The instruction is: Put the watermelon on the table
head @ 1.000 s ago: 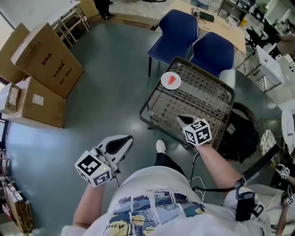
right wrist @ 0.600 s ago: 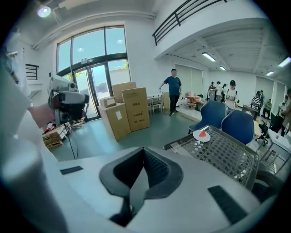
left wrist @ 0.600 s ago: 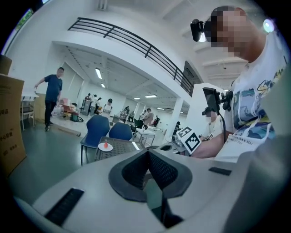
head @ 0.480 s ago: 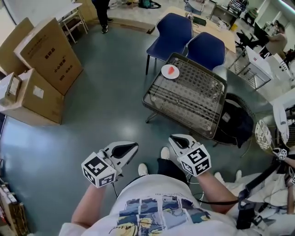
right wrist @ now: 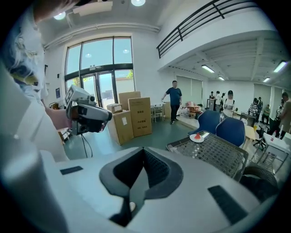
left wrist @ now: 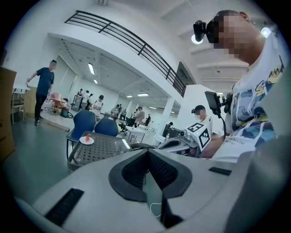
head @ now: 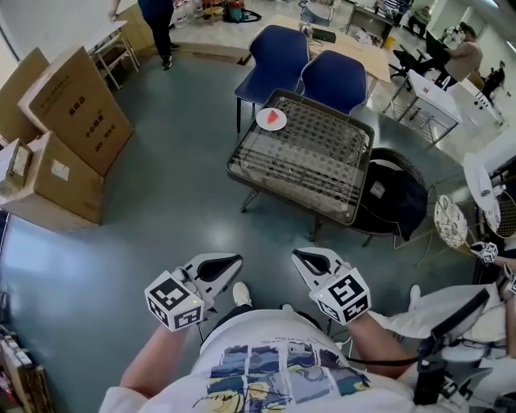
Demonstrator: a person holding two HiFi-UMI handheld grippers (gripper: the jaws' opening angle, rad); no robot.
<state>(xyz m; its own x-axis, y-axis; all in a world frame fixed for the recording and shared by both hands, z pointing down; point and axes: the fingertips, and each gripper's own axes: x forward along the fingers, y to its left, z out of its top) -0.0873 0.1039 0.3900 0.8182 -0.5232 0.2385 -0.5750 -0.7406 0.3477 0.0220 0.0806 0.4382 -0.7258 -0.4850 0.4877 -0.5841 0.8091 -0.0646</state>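
Note:
A red watermelon slice lies on a small white plate at the far left corner of the metal mesh table. Both grippers are held close to my body, well short of the table. The left gripper is shut with nothing in it, and so is the right gripper. In the left gripper view the slice sits on the table far beyond the closed jaws. The right gripper view shows the plate on the table past its closed jaws.
Two blue chairs stand behind the table. A black bag rests on a round seat at its right. Cardboard boxes are stacked at the left. A person stands at the back, and rackets lie at the right.
Both grippers have drawn back from the table toward my body; the right one was over the table's near edge. The table and plate now lie farther off, the slice still on its plate.

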